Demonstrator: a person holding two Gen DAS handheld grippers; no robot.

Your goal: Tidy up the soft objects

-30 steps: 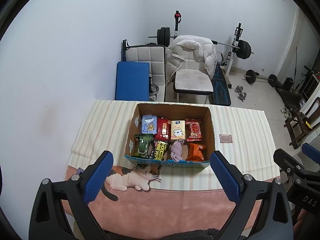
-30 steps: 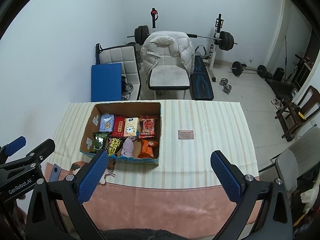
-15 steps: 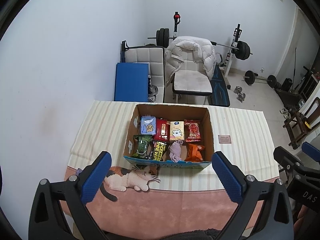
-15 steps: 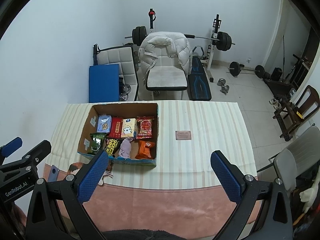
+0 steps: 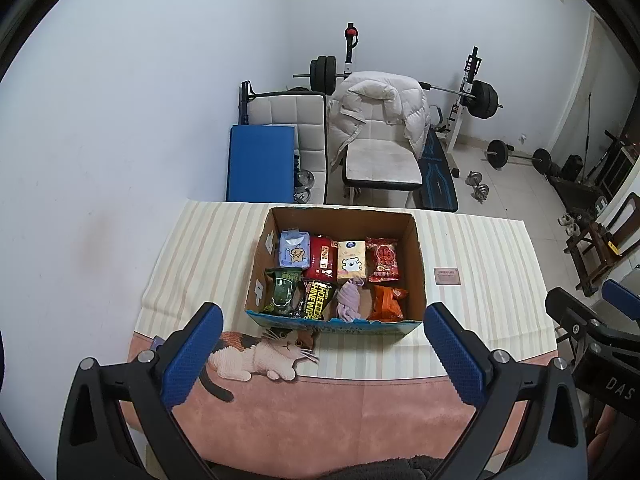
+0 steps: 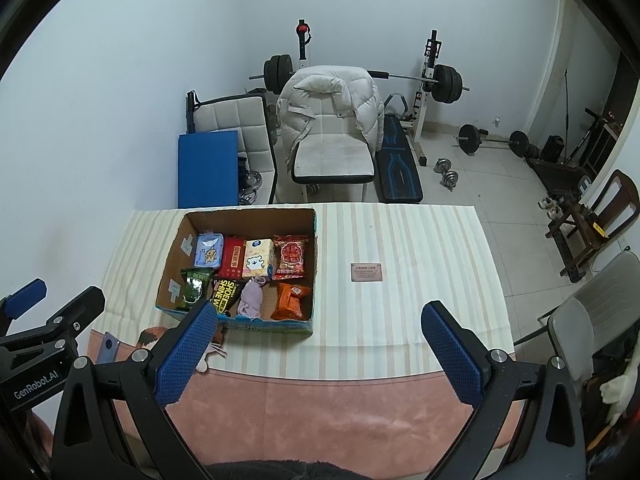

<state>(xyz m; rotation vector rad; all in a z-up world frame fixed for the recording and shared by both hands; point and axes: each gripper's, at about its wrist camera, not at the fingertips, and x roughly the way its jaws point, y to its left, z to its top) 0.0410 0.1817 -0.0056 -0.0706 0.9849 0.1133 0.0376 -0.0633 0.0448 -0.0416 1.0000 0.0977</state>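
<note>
The left hand-held gripper is spread wide, holding and touching nothing, above the near edge of the surface. The right hand-held gripper is likewise spread wide and holds nothing. The cardboard box sits on the striped cloth, packed with snack packets, tissue packs and a purple cloth in its front row.

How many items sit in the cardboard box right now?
8. Back row: blue pack, red pack, tissue pack, red snack. Front: green bag, black pack, purple cloth, orange packet. More may hide underneath.
</note>
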